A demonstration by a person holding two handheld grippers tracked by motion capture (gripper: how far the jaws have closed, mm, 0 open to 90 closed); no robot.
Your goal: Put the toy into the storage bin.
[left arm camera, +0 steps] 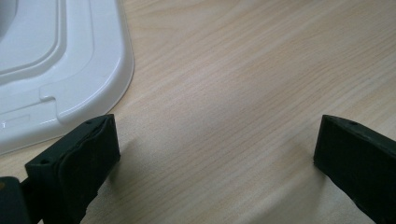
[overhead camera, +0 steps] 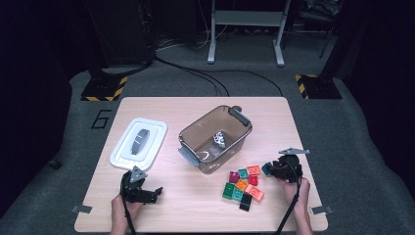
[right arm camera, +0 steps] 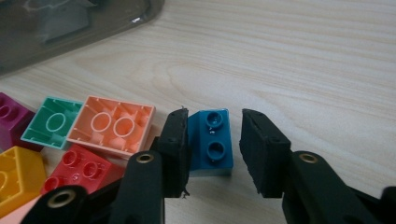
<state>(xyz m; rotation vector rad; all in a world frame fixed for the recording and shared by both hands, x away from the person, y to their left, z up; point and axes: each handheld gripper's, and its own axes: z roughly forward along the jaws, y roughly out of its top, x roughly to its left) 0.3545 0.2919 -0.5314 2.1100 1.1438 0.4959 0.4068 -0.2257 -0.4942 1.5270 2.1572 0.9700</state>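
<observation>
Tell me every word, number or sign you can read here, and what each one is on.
"6": a dark outlined digit marked on the grey floor, left of the table.
Yellow and black hazard stripes, no words: on the two stand bases on the floor behind the table.
The white lid, the clear bin and the blue brick between the right gripper jaws carry no readable text.

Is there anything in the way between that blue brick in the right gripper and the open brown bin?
Nothing visible blocks it. The blue brick sits between the right gripper jaws; the brick pile lies below the path, and the bin is open-topped, its lid lying aside.
</observation>
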